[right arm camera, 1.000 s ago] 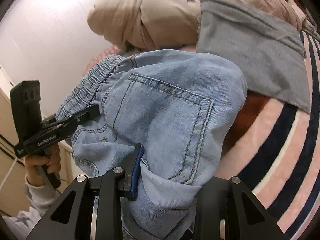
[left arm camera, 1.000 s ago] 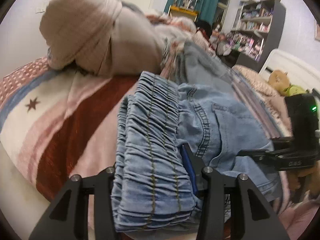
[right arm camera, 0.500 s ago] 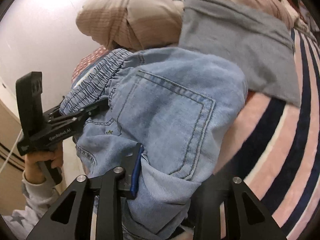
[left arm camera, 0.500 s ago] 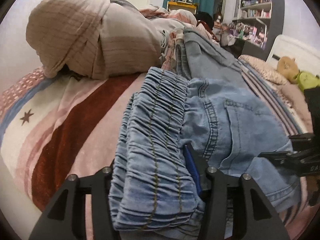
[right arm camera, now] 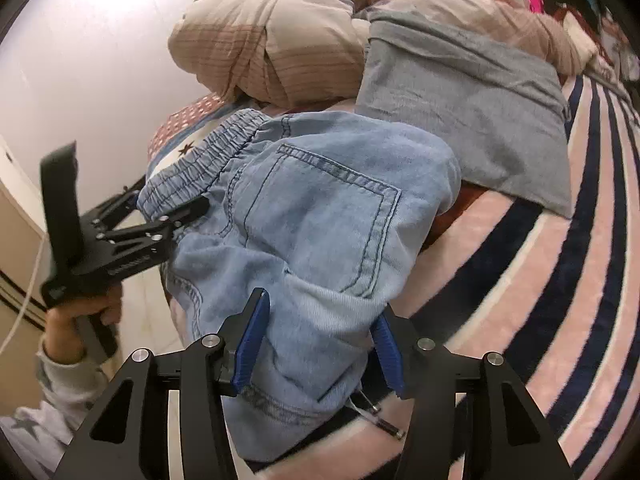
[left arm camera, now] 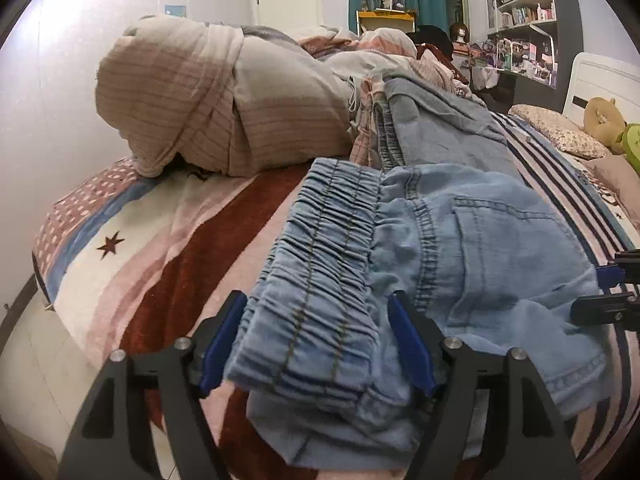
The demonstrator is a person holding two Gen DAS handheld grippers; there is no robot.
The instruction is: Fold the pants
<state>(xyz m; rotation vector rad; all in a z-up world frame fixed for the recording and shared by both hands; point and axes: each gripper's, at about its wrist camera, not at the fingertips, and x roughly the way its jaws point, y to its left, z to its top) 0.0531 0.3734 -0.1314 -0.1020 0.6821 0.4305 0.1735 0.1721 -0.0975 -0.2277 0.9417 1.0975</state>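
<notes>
Folded light blue denim pants [left arm camera: 460, 248] lie on the striped blanket at the bed's near edge, elastic waistband [left arm camera: 320, 256] to the left, back pocket [right arm camera: 320, 216] up. My left gripper [left arm camera: 316, 336] is open, its blue pads either side of the waistband end. My right gripper [right arm camera: 316, 332] is open, pads either side of the pants' folded edge. The left gripper also shows in the right wrist view [right arm camera: 120, 236], held in a hand.
A beige bundled quilt [left arm camera: 216, 100] and a grey folded garment [right arm camera: 460, 80] lie just behind the pants. More denim [left arm camera: 436, 124] is heaped beyond. The striped blanket [right arm camera: 560, 280] runs off right. Shelves [left arm camera: 528, 16] stand far back.
Both grippers have opened and let go of the pants, which now rest on the blanket. Both have drawn back slightly.
</notes>
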